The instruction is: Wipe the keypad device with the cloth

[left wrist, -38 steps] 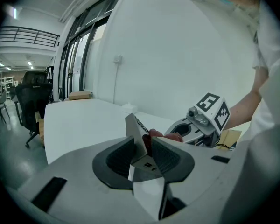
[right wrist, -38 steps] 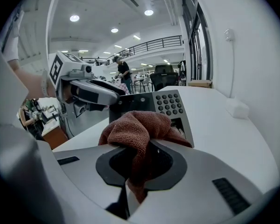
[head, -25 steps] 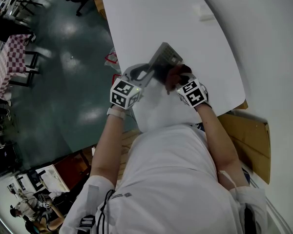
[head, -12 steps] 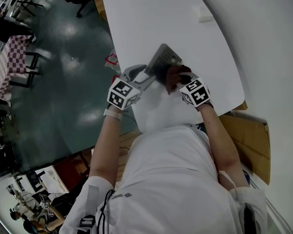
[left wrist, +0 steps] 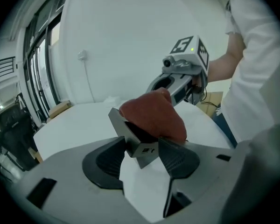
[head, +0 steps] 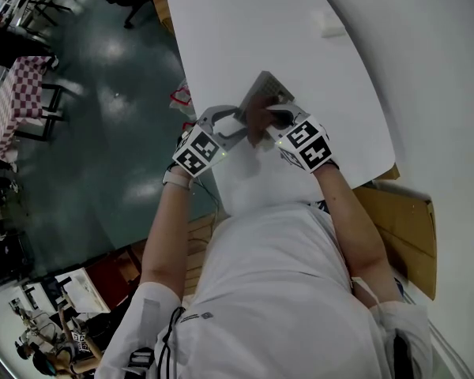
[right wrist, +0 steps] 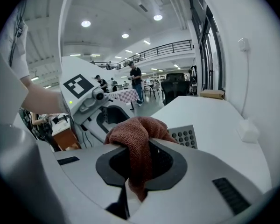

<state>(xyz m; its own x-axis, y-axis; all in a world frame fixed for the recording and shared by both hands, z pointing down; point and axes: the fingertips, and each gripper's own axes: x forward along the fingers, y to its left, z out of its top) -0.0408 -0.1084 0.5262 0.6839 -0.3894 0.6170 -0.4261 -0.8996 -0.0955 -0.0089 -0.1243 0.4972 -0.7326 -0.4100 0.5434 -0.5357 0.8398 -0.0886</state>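
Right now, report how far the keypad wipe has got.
Done: right claw shut on the cloth. In hand: cloth lies over the keypad's upper part; left claw has just been opening, the keypad's corner between its jaws. Left: the button face beside the cloth shows bare; how clean it is I cannot tell.

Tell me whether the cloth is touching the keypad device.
Touching. The left gripper view shows the cloth, held in the right claw, lying pressed on the keypad device's upper face with no gap between them.
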